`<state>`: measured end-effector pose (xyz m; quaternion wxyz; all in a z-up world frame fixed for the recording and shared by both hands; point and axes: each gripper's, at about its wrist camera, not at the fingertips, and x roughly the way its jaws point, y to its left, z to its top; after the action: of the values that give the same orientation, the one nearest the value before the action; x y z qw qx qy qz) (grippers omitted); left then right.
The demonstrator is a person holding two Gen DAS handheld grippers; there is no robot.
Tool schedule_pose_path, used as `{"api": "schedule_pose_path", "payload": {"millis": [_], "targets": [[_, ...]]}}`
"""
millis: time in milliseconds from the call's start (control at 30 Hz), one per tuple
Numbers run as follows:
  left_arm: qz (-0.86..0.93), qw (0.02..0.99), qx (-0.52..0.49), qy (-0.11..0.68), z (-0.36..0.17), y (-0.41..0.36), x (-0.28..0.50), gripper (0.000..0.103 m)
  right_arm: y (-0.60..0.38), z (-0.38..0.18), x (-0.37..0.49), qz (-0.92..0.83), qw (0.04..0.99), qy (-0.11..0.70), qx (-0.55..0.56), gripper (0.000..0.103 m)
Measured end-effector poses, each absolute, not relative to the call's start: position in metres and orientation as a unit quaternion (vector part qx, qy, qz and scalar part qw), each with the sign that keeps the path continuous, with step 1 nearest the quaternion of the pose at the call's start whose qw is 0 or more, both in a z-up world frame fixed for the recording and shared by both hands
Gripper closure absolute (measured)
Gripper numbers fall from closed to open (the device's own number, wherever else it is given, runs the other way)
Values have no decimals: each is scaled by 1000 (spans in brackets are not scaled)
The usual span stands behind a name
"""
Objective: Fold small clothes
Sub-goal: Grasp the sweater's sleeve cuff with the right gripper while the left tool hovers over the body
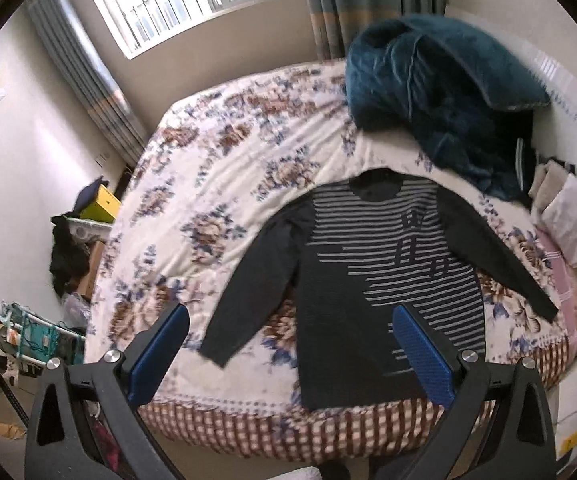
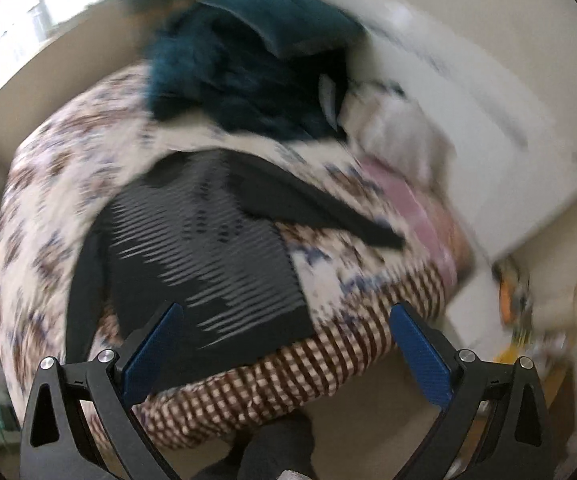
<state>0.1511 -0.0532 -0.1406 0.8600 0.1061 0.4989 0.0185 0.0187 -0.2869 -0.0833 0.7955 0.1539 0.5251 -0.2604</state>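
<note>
Sweater [image 1: 368,280] lies flat on bed [image 1: 216,184], sleeves out at 9 and 3, unfolded. Your left claw [image 1: 288,352] and right claw [image 2: 284,348] spread, empty. All folds remain.

Both wrist views looked down from the foot of the bed [image 1: 224,168], sharing the sweater [image 1: 372,280] (right view blurred).

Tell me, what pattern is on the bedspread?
The bedspread is white with brown-and-blue flowers, clearest in the left wrist view.
</note>
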Motion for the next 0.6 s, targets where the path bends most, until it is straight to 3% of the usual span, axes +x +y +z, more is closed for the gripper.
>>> {"api": "schedule_pose_path", "payload": {"millis": [300, 500, 533, 600], "targets": [[64, 807, 136, 572, -283, -146, 236, 0, -522, -312, 46, -356, 663, 567, 334, 0], [67, 768, 153, 618, -380, -198, 272, 0, -635, -418, 40, -407, 611, 552, 395, 1], [65, 765, 158, 621, -396, -206, 276, 0, -651, -433, 40, -410, 608, 547, 404, 2], [60, 758, 169, 627, -422, -219, 282, 0, -680, -459, 41, -411, 604, 540, 418, 13]]}}
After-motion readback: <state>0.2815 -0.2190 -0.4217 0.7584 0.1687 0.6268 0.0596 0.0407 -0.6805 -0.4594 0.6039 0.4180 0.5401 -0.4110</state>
